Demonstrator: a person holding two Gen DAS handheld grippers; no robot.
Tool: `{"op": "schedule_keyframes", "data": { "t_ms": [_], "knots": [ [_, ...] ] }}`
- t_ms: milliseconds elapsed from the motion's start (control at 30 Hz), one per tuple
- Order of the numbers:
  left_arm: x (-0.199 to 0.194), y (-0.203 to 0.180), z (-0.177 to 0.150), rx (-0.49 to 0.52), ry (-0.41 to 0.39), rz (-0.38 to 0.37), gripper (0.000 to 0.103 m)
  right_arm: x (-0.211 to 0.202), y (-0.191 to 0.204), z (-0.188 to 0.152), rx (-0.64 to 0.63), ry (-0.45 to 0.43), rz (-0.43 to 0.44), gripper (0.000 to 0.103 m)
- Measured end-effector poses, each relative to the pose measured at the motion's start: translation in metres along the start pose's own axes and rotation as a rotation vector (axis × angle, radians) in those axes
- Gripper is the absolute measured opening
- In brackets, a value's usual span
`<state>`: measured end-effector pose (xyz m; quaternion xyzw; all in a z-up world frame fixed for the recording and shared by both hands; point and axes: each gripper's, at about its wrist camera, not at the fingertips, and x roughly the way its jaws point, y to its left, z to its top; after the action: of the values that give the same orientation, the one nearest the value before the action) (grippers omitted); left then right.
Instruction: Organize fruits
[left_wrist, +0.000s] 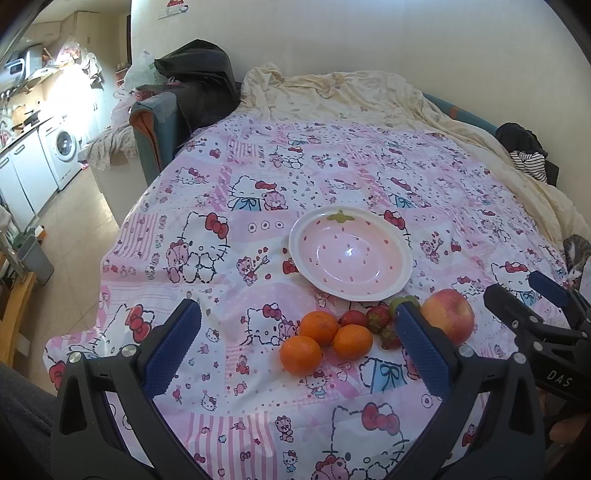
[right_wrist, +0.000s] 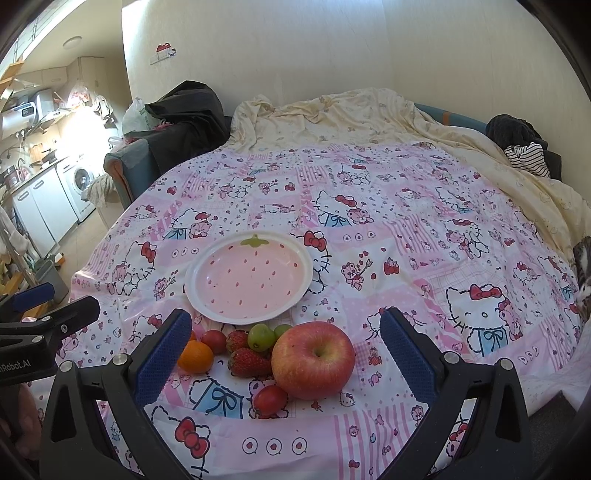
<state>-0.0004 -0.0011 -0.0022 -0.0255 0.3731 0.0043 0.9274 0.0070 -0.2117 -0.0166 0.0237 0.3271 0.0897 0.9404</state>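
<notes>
A pink strawberry-patterned plate (left_wrist: 351, 254) (right_wrist: 249, 278) sits empty on the Hello Kitty cloth (left_wrist: 258, 192). In front of it lie three oranges (left_wrist: 319, 326), a red apple (left_wrist: 448, 314) (right_wrist: 313, 360), strawberries (right_wrist: 249, 362), green grapes (right_wrist: 261, 336) and cherry tomatoes (right_wrist: 269, 400). My left gripper (left_wrist: 299, 334) is open above the cloth, with the oranges between its fingers. My right gripper (right_wrist: 286, 341) is open, with the apple, strawberries and grapes between its fingers. It also shows at the right of the left wrist view (left_wrist: 524, 299).
A cream blanket (right_wrist: 369, 114) is bunched behind the cloth. Dark clothes (right_wrist: 188, 110) lie on a chair at back left, striped clothing (right_wrist: 528, 158) at back right. A cat (left_wrist: 578, 258) lies at the right edge. A kitchen with a washing machine (left_wrist: 64, 147) is far left.
</notes>
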Motion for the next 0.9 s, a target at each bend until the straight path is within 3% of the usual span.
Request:
{"op": "schedule_keyframes", "data": {
  "t_ms": [900],
  "knots": [
    [-0.0009,0.002,0.0015,-0.007,-0.002,-0.002,0.103,0.0011,-0.0018,0.0004,0.009,0.006,-0.002,0.103]
  ]
}}
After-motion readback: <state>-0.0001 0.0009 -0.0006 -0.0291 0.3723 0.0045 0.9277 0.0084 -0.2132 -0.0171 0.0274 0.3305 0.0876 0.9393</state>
